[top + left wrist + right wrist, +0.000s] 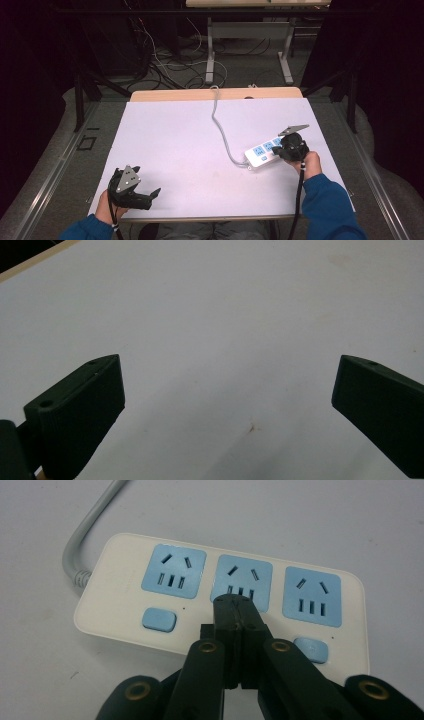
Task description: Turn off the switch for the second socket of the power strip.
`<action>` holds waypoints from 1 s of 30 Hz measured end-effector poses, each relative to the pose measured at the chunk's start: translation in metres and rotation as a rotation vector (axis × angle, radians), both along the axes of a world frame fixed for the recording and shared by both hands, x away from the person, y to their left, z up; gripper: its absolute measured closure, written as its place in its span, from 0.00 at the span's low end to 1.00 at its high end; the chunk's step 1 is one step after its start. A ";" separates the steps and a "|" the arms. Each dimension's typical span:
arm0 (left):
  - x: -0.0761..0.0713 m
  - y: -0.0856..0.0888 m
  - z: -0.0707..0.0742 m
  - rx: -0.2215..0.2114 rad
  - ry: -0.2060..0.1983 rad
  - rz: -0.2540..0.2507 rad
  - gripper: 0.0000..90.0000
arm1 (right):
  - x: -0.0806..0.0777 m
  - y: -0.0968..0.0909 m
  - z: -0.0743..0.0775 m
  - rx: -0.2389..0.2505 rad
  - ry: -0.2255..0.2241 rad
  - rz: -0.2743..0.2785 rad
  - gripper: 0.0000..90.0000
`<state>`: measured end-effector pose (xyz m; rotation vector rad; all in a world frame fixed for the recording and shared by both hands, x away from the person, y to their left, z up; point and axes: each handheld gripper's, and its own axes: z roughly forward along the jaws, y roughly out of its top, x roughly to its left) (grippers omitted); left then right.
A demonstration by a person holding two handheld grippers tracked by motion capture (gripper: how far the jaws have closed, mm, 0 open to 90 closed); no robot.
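Two grippers: right gripper (235, 605) closed over power strip (125, 605) centre; left gripper (227, 405) apart, near table (165, 125) front edge

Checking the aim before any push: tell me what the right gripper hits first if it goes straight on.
Most likely the power strip: the right gripper, jaws shut, points at its middle socket face; contact can't be judged.

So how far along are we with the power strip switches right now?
Looks mid-job. The right gripper, jaws shut with nothing between them, has its tip over the middle of the power strip, about where the middle switch would be; whether it presses I cannot tell. The left switch and right switch stand uncovered, perhaps still to do. The left gripper waits open over bare table.
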<state>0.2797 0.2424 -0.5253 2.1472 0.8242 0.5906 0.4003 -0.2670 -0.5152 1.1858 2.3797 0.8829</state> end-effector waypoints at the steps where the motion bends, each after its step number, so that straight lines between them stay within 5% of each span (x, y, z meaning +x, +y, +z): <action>1: 0.000 0.000 0.000 0.000 0.001 0.000 0.00 | 0.000 0.000 0.000 0.000 0.000 0.000 1.00; 21: 0.001 0.000 0.000 0.014 -0.009 -0.003 0.01 | 0.001 0.003 -0.005 -0.040 0.008 -0.010 1.00; 30: 0.000 0.000 0.000 0.005 0.001 -0.002 0.01 | 0.000 0.003 -0.007 -0.011 0.004 -0.017 1.00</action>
